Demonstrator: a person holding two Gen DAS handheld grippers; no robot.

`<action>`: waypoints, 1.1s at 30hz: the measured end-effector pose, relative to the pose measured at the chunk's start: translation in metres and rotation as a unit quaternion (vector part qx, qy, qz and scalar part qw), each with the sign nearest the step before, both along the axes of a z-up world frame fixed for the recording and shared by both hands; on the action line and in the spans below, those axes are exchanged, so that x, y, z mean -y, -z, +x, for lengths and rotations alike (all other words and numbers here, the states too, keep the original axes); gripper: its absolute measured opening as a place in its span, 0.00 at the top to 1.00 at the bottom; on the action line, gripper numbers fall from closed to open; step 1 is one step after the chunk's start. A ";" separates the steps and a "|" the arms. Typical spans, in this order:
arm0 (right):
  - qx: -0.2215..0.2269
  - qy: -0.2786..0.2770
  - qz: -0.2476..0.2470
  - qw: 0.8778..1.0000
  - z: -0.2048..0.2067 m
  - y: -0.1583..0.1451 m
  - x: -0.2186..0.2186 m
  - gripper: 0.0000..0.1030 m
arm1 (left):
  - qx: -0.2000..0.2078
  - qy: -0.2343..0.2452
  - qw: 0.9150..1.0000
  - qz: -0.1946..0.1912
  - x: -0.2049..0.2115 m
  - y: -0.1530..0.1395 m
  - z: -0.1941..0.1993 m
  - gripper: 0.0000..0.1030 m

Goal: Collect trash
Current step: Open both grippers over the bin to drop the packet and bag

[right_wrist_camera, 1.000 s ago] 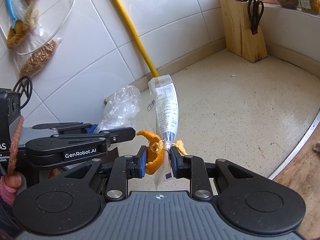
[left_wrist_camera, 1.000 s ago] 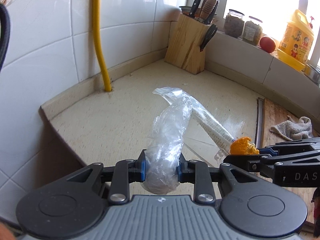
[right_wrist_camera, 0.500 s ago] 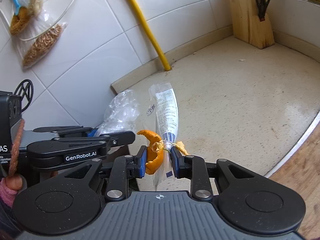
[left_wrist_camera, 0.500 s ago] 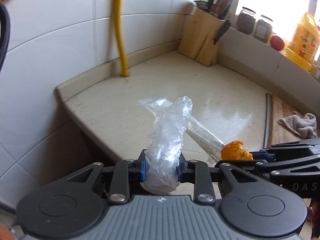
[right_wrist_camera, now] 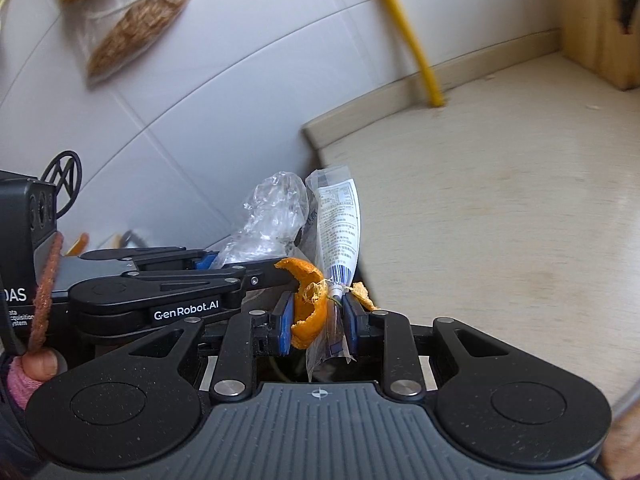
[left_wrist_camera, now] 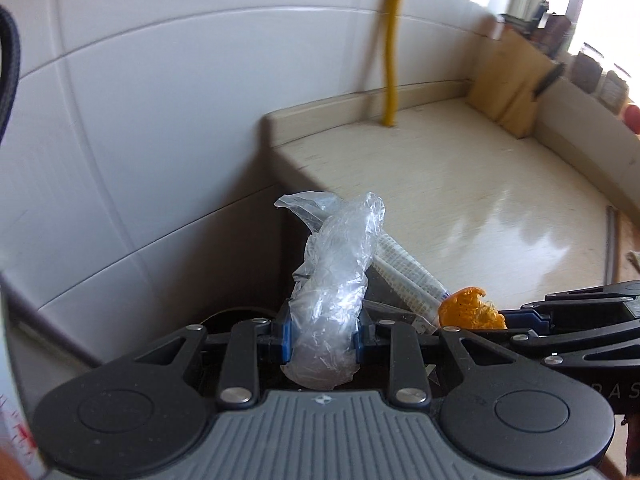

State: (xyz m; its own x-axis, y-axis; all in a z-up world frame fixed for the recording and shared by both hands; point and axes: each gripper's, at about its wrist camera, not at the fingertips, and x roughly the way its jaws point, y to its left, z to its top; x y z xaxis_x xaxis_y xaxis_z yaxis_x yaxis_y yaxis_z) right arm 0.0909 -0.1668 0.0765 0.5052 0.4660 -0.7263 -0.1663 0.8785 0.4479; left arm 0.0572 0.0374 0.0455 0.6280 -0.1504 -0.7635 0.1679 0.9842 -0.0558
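Crinkled clear plastic [left_wrist_camera: 332, 280] is sitting pinched between the blue pads of my left tool [left_wrist_camera: 322, 336], standing up out of the grip and leaning toward one o'clock. My right tool [right_wrist_camera: 316, 320] is clamping two things together: a curl of orange peel [right_wrist_camera: 308, 300] against its left pad and a printed wrapper [right_wrist_camera: 338, 232] that is rising straight up toward twelve o'clock. In the right wrist view my left tool is reaching in from nine o'clock, its tip just beside the peel, with the plastic bunched right behind the wrapper. In the left wrist view my right tool [left_wrist_camera: 516, 316] is coming in from three o'clock, the peel [left_wrist_camera: 470, 314] showing at its tip. Both loads are hanging in the air just off the near corner of the beige table [left_wrist_camera: 480, 200]. A yellow pipe [left_wrist_camera: 392, 60] is running down the white tiled wall [left_wrist_camera: 160, 100] to the table's back edge, and a wooden knife block [left_wrist_camera: 516, 84] is standing at two o'clock, well apart from my tools.
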 end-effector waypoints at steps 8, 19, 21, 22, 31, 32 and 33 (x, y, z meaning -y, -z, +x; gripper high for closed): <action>-0.021 -0.057 0.009 0.998 0.020 0.017 -0.059 0.68 | -0.037 -0.040 0.998 0.010 -0.036 0.022 0.000 0.77; -0.072 -0.086 0.003 0.994 0.040 0.062 -0.105 0.68 | -0.091 -0.061 0.993 0.031 -0.052 0.063 0.031 0.76; -0.080 -0.089 -0.003 0.993 0.046 0.071 -0.111 0.66 | -0.110 -0.067 0.991 0.040 -0.054 0.076 0.043 0.73; -0.083 -0.089 -0.009 0.993 0.049 0.075 -0.114 0.65 | -0.123 -0.073 0.989 0.046 -0.054 0.082 0.048 0.72; -0.120 -0.074 -0.055 0.988 0.081 0.133 -0.130 0.42 | -0.156 -0.078 0.983 0.059 -0.053 0.099 0.061 0.69; -0.125 -0.068 -0.056 0.988 0.084 0.140 -0.129 0.38 | -0.158 -0.076 0.983 0.060 -0.052 0.099 0.061 0.65; -0.130 -0.065 -0.056 0.988 0.087 0.147 -0.129 0.36 | -0.159 -0.075 0.982 0.064 -0.051 0.100 0.061 0.60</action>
